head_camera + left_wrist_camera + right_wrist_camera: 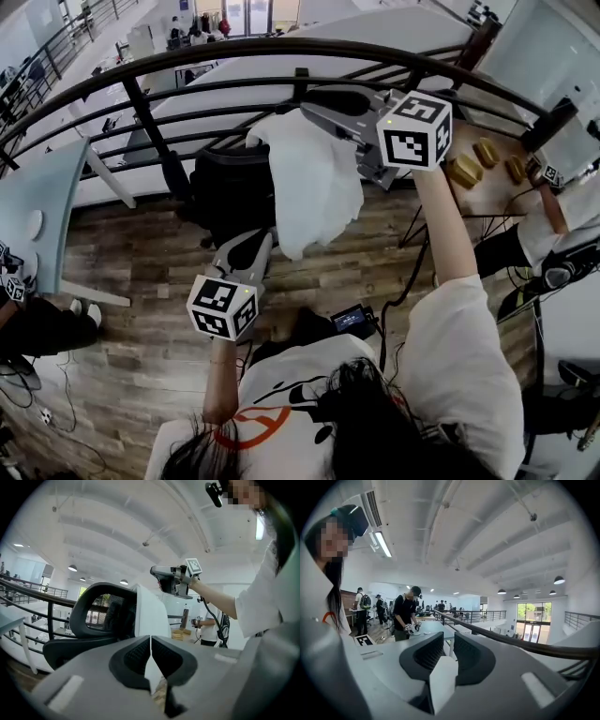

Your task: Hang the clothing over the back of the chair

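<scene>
- Clothing [314, 183], a white garment, was pinched at its lower edge by the left gripper [259, 242]. In the left gripper view the jaws were pressed together, with only a thin strip of white fabric between them.
- The right gripper [314, 111] clamped the garment's upper end. In the right gripper view a fold of white cloth sat between its nearly closed jaws.
- The right gripper was up high and the left one lower, so the clothing hung stretched between the two.
- The garment hung just beside the back of the black chair [223, 192] and partly overlapped it in the head view. Whether it touched the chair could not be told.
- A black railing [281, 47] curved behind the chair, which stood on a wood floor [141, 248].
- A table [487, 194] with tan blocks [464, 171] on it stood off to the right, well apart from the chair.
</scene>
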`<state>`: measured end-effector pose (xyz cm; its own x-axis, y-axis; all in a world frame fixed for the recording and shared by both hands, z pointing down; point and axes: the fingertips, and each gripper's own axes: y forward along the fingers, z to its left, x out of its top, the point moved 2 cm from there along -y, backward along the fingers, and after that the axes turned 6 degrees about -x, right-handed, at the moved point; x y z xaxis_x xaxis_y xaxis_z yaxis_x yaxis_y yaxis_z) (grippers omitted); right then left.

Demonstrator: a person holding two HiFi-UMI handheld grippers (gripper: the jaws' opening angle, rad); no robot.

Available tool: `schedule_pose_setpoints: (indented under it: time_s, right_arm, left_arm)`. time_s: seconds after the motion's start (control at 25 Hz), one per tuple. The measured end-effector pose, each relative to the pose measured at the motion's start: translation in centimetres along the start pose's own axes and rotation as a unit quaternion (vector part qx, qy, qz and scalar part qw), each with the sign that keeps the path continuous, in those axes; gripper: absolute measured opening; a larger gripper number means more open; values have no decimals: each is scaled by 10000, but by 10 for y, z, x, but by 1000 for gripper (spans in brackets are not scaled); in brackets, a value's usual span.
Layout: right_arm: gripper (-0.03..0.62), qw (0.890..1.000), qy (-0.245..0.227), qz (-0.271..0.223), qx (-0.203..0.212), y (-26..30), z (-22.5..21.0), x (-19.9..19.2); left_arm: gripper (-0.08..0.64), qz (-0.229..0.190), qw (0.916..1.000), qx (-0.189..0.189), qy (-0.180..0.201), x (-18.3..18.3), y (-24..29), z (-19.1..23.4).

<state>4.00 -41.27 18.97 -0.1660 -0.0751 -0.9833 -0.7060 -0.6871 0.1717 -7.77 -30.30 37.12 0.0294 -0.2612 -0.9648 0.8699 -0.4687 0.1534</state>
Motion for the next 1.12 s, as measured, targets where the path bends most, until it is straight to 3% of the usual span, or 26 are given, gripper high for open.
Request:
schedule_pose_setpoints:
  time_s: [0.24,0.4,0.56,0.8,0.92,1.12]
  right_arm:
    - [52,9968,223,-292,-710,-57,40,-39]
    - [38,9894,695,-295,-1237,-103,61,-94]
    - [35,9803,1090,-434,-1588,-147,95,-125]
    - [28,9782,1203,-411,-1643,-194,145,-167]
    - [6,9771,1279,-525,-1616,-205,165,-185]
    - [6,9784,1355,-496,-1481,-230,189,-199]
  left_arm:
    - [0,57,9990,-434,106,-18,3,-34]
    - [0,131,9968,-773,150,-37,13,-66]
    - [0,114,9944,-1024,227,-38,10,-103]
    - [0,102,9926,-1186,256,-53,8,-159]
    - [0,222,9934,-1062,377,-61,4,-175]
    - [0,124,9962,-819,252,-66,1,-203]
